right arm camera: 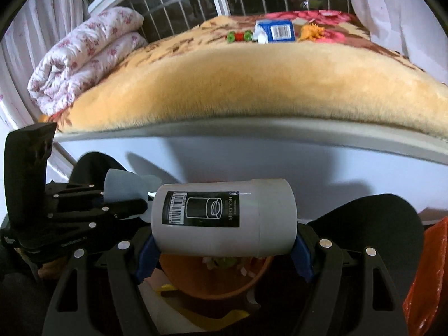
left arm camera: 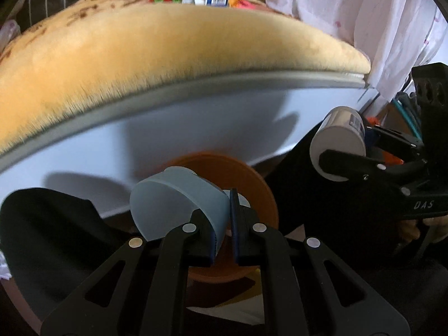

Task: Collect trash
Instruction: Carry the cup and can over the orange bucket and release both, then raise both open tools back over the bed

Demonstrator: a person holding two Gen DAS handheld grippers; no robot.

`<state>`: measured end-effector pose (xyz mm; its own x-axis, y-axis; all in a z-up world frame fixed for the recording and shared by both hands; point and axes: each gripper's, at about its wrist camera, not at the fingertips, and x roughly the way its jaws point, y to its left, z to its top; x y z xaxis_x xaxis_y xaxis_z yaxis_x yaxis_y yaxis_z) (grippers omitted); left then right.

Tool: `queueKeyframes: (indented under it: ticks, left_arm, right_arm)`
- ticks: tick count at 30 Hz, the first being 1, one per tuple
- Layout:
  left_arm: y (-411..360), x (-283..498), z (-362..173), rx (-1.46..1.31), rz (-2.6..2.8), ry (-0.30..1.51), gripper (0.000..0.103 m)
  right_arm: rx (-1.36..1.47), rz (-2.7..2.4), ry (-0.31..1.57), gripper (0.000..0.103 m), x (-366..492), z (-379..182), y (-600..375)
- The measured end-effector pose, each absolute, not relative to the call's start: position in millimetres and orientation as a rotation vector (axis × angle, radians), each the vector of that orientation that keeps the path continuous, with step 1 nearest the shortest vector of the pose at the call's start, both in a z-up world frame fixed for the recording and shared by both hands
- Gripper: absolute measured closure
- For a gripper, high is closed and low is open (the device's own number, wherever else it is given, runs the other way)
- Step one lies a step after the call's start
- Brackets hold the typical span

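My left gripper [left arm camera: 225, 224] is shut on the rim of a translucent pale blue plastic cup [left arm camera: 173, 201], held just above an orange bin [left arm camera: 252, 179]. My right gripper [right arm camera: 224, 249] is shut on a white cylindrical holder container [right arm camera: 224, 218] with a black label, lying sideways over the same orange bin [right arm camera: 212, 282], which has scraps inside. The right gripper also shows in the left wrist view [left arm camera: 336, 165] with the container [left arm camera: 338, 140]. The left gripper shows in the right wrist view [right arm camera: 134, 204] with the cup [right arm camera: 123, 184]. A blue and white carton [right arm camera: 275, 30] lies far back on the bed.
A bed with a fuzzy yellow blanket [right arm camera: 252, 84] and a white frame [right arm camera: 252, 156] stands just ahead. A folded floral quilt [right arm camera: 84, 61] lies on its left. Small colourful items [right arm camera: 238, 36] lie beside the carton. A black bag [right arm camera: 372, 224] and a red-orange bag [right arm camera: 428, 274] are at the right.
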<state>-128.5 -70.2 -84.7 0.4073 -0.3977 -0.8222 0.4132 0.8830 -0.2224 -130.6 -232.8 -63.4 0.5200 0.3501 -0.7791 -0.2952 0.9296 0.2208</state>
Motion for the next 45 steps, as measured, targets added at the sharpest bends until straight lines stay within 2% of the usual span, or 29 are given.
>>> queueKeyframes:
  ticks: [19, 20, 21, 22, 23, 32, 40, 45]
  left_arm:
    - [-69.9, -111.7, -122.5, 0.012, -0.538, 1.165, 0.095]
    - [-70.5, -110.6, -125.0, 0.015, -0.540, 1.183, 0.080]
    - [-76.2, -107.3, -127.3, 0.019, -0.533, 1.199, 0.049]
    - [-75.3, -106.1, -130.7, 0.032, -0.498, 1.215, 0.034]
    - [-76.9, -104.2, -131.6, 0.028, -0.487, 1.213, 0.026]
    - [-53.4, -106.3, -107.5, -0.040, -0.464, 1.145, 0.026]
    - [-43.8, -103.3, -47.1, -0.051, -0.453, 0.992, 0.024]
    - [-45.1, -85.2, -14.2, -0.052, -0.416, 0.879, 0.021]
  right_arm:
    - [0.013, 0.432, 1.104, 0.027, -110.6, -118.0, -215.9]
    - [0.003, 0.432, 1.124, 0.026, -108.7, -122.3, -214.5]
    - [-0.008, 0.422, 1.140, 0.023, -107.5, -126.2, -214.1]
    - [-0.016, 0.409, 1.148, 0.020, -106.9, -128.7, -214.6]
    - [-0.013, 0.398, 1.148, 0.019, -107.1, -129.3, -215.9]
    - [0.060, 0.376, 1.068, 0.019, -111.3, -99.6, -239.2]
    - [0.053, 0.370, 0.927, 0.017, -102.4, -45.6, -259.4]
    - [0.029, 0.355, 0.815, 0.015, -66.4, -2.4, -267.2]
